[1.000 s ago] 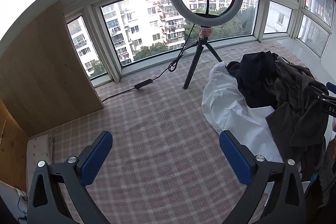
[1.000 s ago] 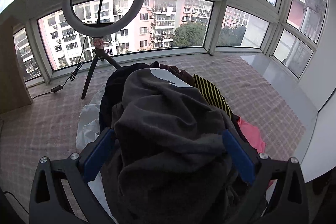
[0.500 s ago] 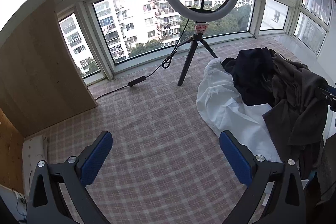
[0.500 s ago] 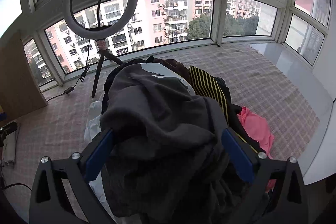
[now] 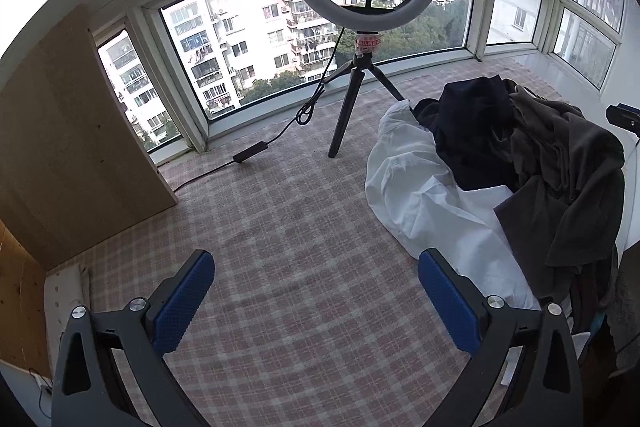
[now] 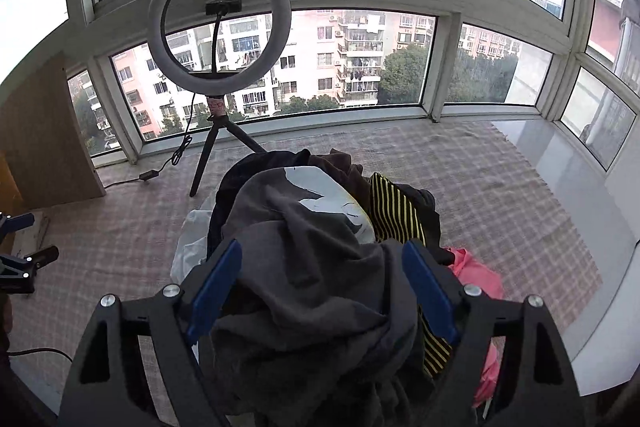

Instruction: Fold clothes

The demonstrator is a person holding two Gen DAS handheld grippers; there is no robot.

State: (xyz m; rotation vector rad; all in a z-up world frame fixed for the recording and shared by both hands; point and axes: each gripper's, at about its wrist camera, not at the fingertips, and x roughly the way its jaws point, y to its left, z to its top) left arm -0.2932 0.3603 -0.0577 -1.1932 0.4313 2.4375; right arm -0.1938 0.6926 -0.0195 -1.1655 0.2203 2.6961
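A pile of clothes lies on the checked cloth [image 5: 280,267]: a white garment [image 5: 420,195], a dark navy one [image 5: 476,131] and a grey-brown one [image 5: 568,163]. My left gripper [image 5: 316,291] is open and empty, left of the pile above the cloth. In the right wrist view a grey garment with a white print [image 6: 316,251] fills the space between my right gripper's [image 6: 320,291] open jaws. A yellow-striped garment [image 6: 394,211] and a pink one [image 6: 476,271] lie to its right. Whether the pads press the cloth I cannot tell.
A ring light on a tripod [image 5: 360,39] stands at the back by the window, its cable [image 5: 256,155] trailing left. A wooden panel [image 5: 68,131] stands at the left. A white ledge [image 6: 580,187] runs along the right.
My right gripper's jaws have narrowed around the grey garment and the view has tilted up. My left gripper has shifted slightly; the pile appears a little further right.
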